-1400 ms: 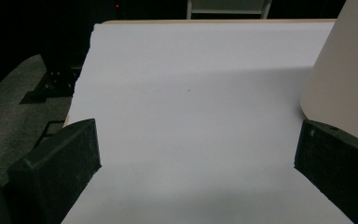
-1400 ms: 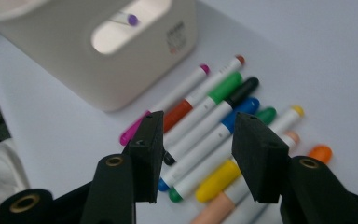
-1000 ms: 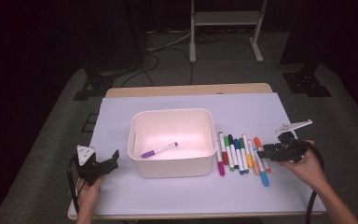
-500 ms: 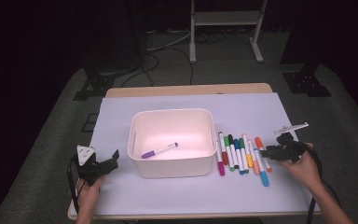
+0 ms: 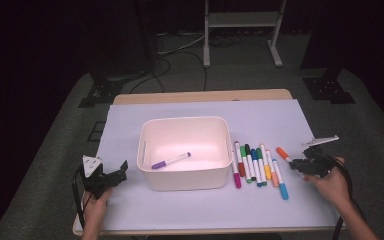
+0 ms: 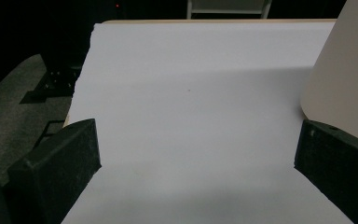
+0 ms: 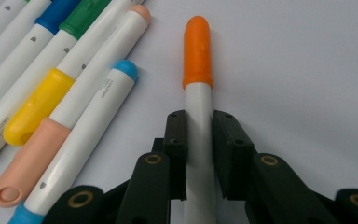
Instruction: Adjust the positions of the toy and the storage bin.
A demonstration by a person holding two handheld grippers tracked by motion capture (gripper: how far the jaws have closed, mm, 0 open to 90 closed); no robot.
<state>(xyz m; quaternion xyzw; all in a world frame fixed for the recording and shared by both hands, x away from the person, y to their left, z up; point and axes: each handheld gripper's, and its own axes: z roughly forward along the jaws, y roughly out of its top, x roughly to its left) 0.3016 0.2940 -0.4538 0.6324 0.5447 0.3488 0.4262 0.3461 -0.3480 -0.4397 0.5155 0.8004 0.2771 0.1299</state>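
At the right, the right gripper (image 7: pixel 199 154) lies low, jaws clamped on the orange marker (image 7: pixel 198 84); the left gripper (image 5: pixel 111 178) rests near-left on the surface (image 5: pixel 190 210), jaws wide.

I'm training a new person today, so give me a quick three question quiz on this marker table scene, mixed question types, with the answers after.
1. True or false: the right claw is shut on the orange-capped marker.
2. Which marker lies inside the white bin? A) green B) purple C) yellow
3. Fill in: the left claw is ____, with nothing between its jaws.

Key:
1. True. Its jaws press the marker's white barrel, which lies apart from the row of markers.
2. B, the purple-capped marker.
3. Open. It sits over bare white paper beside the bin.
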